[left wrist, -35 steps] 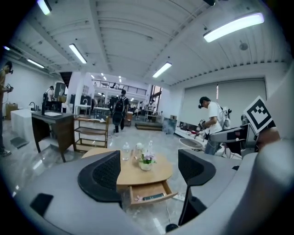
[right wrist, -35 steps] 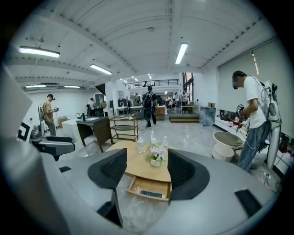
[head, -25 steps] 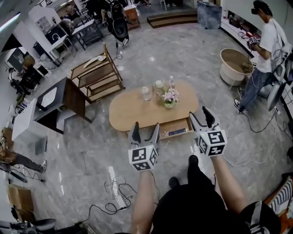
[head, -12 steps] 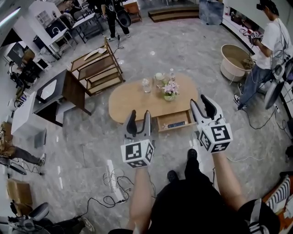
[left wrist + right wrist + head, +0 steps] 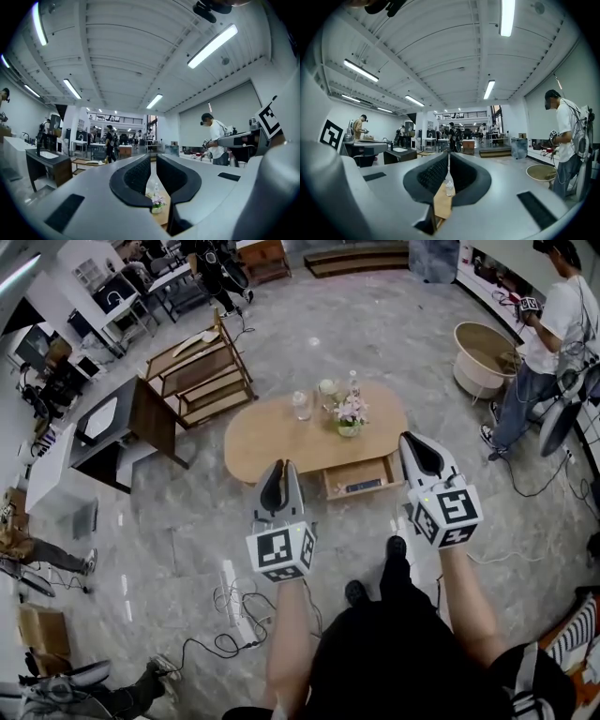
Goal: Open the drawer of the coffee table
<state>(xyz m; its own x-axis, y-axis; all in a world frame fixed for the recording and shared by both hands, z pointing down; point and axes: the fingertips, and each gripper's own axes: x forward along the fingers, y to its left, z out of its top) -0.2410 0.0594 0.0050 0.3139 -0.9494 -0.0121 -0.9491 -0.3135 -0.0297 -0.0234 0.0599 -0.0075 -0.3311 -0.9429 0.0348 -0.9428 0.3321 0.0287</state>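
Note:
The oval wooden coffee table [image 5: 267,451] stands in the middle of the head view. Its front drawer [image 5: 357,477] is pulled out, with a small dark item inside. My left gripper [image 5: 279,468] hangs in the air in front of the table's near edge; its jaws have just been closing, nothing lies between them, and only a thin slit remains [image 5: 153,157]. To the right of the drawer my right gripper [image 5: 412,439] is held up too, shut and empty [image 5: 448,154]. Both point level, towards the table.
A glass [image 5: 300,407], a flower pot [image 5: 349,420] and a small bottle [image 5: 352,385] stand on the tabletop. A wooden rack [image 5: 197,381] and a dark cabinet [image 5: 127,432] are at the left. At the right are a round tub [image 5: 483,357] and a person [image 5: 553,324]. Cables [image 5: 230,615] lie on the floor.
Both grippers have risen in front of the table and their jaws have gone from wide open to closed. The drawer stays pulled out.

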